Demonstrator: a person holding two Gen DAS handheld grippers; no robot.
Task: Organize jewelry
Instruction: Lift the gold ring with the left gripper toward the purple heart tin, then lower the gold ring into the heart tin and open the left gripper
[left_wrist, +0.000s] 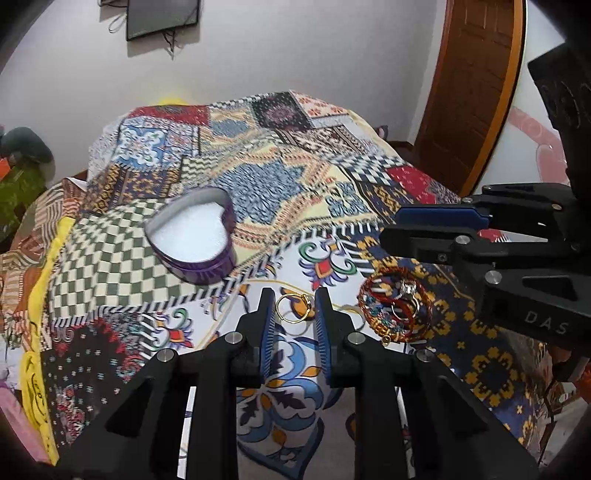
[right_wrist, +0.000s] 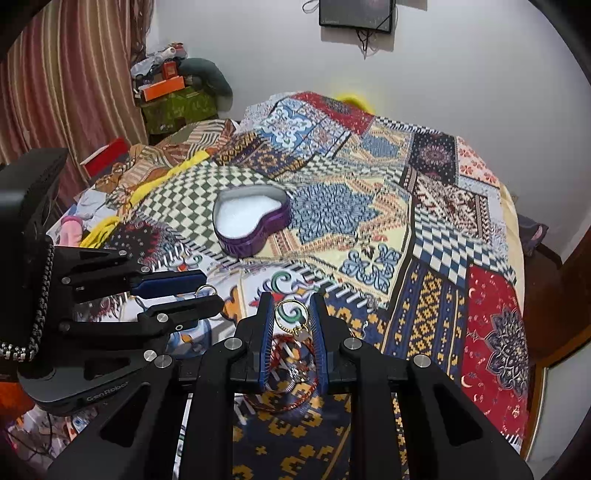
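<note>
A purple heart-shaped box with white lining lies open on the patterned bedspread; it also shows in the right wrist view. My left gripper is open around a gold ring lying on the cloth, which sits between the fingertips. My right gripper has a gold ring between its jaws, which touch it at both sides, above a pile of red and gold bangles. The pile also shows in the left wrist view, under the right gripper.
The patchwork bedspread covers the whole bed. Clothes and boxes are heaped at the far left corner by a striped curtain. A wooden door stands to the right. A dark screen hangs on the wall.
</note>
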